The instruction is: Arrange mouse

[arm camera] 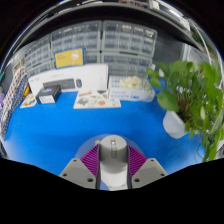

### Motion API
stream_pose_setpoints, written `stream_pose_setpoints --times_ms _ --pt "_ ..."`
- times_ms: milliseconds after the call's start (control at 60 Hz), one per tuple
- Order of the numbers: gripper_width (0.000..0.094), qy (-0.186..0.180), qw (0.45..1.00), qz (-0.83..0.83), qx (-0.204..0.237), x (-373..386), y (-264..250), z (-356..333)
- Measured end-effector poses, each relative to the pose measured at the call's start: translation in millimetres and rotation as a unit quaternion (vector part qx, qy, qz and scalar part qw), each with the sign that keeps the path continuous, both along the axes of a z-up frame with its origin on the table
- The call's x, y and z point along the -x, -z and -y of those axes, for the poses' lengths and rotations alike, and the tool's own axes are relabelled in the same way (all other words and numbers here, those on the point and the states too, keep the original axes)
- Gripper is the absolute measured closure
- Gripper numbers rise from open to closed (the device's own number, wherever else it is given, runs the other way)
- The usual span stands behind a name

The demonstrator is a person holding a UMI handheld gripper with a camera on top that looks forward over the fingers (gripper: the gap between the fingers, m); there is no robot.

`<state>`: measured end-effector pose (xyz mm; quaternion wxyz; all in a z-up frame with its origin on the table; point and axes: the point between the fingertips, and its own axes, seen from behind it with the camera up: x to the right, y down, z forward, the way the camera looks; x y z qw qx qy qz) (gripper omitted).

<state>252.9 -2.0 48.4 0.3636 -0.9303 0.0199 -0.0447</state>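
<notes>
Gripper view: gripper (113,166) fingers clamp a mouse (113,158), grey-white, rounded, seen end-on between purple pads (92,160), above blue table (60,130); plant (190,95) beyond.

Grey-and-white mouse (113,160) with a dark scroll wheel on its top, upright, pointing forward. Held between the purple pads (92,160) of the gripper (113,168), both fingers pressing its sides, above the blue surface.

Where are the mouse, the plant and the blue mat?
mouse (114,160), gripper view, its grey top, between the claw's fingers
plant (188,92), gripper view, leaves above its white pot
blue mat (60,130), gripper view, bare stretch
</notes>
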Motion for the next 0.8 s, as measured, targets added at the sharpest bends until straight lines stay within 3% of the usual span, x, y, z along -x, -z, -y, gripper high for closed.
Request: stream_pose_setpoints --times_ms 183,350,483,500,583,667,800 --pt "0.0549 -0.017 0.998 -0.013 0.064 -0.7 57.0 22.0" --pt "0.0474 -0.004 0.998 -0.035 0.051 1.1 58.3 20.6" --pt "0.0409 0.005 0.997 -0.043 0.066 1.0 59.1 21.0" --pt "0.0396 0.007 0.997 -0.041 0.069 -0.1 59.0 21.3" --pt "0.0101 0.02 0.996 -0.006 0.086 -13.5 55.0 24.6" --pt "0.0056 0.016 0.996 0.006 0.087 -8.8 40.6 25.2" --pt "0.0054 0.018 0.999 0.001 0.038 15.7 -11.2 14.4"
